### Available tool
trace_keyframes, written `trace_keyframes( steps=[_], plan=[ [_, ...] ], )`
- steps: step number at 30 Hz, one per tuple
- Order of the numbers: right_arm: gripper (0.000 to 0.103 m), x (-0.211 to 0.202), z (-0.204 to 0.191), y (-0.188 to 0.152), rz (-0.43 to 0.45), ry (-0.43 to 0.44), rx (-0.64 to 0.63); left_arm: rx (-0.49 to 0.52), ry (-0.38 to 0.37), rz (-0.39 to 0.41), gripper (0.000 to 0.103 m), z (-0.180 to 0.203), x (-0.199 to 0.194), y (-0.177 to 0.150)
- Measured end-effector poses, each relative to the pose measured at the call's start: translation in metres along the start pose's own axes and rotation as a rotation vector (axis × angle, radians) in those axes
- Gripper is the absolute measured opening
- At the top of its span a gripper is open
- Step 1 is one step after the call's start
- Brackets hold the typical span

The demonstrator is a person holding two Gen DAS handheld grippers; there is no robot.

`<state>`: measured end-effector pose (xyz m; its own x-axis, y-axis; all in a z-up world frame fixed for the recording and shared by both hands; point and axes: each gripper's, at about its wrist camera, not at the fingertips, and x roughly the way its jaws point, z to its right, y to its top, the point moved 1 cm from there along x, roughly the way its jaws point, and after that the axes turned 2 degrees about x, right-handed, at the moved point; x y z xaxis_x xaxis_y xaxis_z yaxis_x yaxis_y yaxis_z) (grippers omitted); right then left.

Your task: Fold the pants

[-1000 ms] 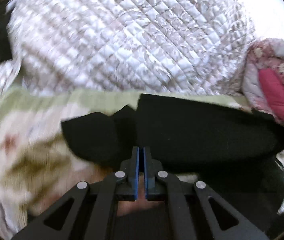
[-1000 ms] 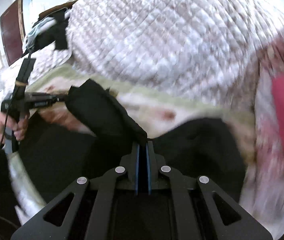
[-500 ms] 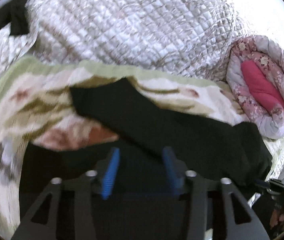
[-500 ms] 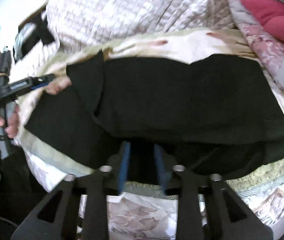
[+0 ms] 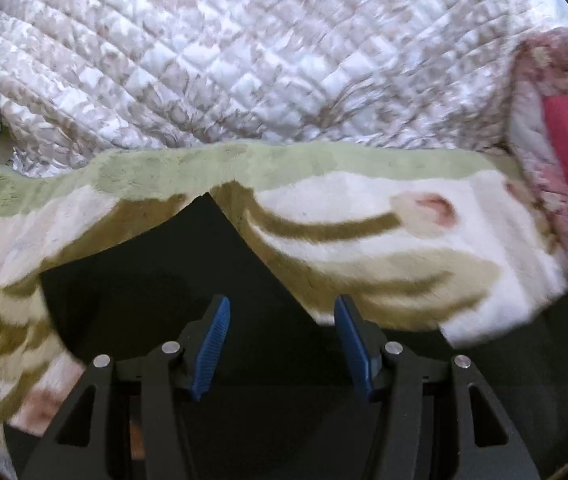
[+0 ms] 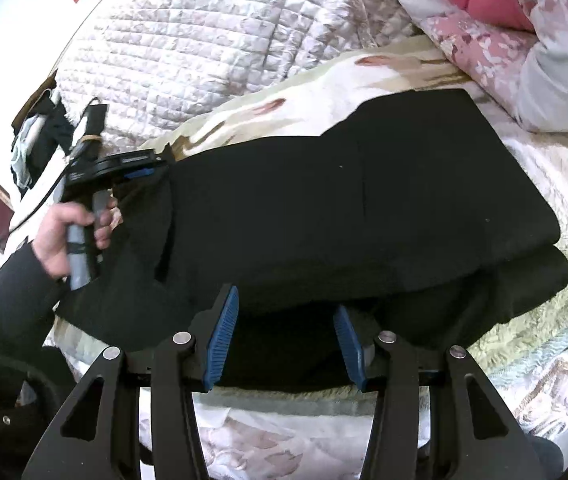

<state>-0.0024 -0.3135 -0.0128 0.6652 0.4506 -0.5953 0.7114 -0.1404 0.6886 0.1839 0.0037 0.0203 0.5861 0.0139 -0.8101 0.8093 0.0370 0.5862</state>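
the right wrist view alone shows the black pants (image 6: 324,208) folded on the bed blanket (image 6: 532,344) and the left gripper (image 6: 152,162); both grippers' fingers have just been opening, released, the right gripper (image 6: 284,340) grasping nothing.

The pants (image 6: 324,216) lie folded on the blanket (image 6: 524,344), one layer over another. Behind them lies the quilt (image 6: 204,48), with a rolled comforter (image 6: 524,40) at the right. The left gripper (image 6: 152,162) is at their left end.

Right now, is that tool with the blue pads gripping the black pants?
No: in the right wrist view the right tool stands open, its blue pads apart and pressing on nothing, with the folded black pants lying on the blanket.
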Motion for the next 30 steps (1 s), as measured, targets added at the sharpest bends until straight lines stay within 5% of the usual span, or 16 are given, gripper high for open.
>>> trace_keyframes(
  steps=[3, 4, 5, 12, 17, 25, 30],
  plan=[
    [0.048, 0.004, 0.003, 0.001, 0.0, 0.005, 0.015, -0.004, 0.058, -0.025, 0.047, -0.001, 0.021, 0.003],
    [0.048, 0.004, 0.003, 0.002, 0.0, 0.006, 0.016, 0.0, 0.078, -0.025, 0.02, 0.0, 0.024, 0.002],
    [0.048, 0.005, 0.003, 0.002, 0.002, 0.006, 0.015, 0.007, 0.097, -0.025, 0.005, 0.0, 0.026, 0.001],
    [0.048, 0.0, 0.0, 0.0, 0.004, 0.005, 0.022, -0.057, 0.054, 0.16, 0.004, -0.022, -0.048, -0.013],
    [0.048, -0.008, -0.006, -0.005, 0.003, -0.007, 0.018, -0.14, 0.055, 0.253, 0.004, -0.059, -0.122, -0.057],
    [0.048, -0.009, -0.003, -0.015, -0.027, -0.011, 0.109, -0.347, 0.052, 0.142, 0.003, -0.131, -0.142, -0.147],
    [0.049, -0.013, 0.003, -0.017, -0.023, -0.001, 0.175, -0.454, -0.032, 0.075, 0.008, -0.145, -0.129, -0.176]
  ],
)
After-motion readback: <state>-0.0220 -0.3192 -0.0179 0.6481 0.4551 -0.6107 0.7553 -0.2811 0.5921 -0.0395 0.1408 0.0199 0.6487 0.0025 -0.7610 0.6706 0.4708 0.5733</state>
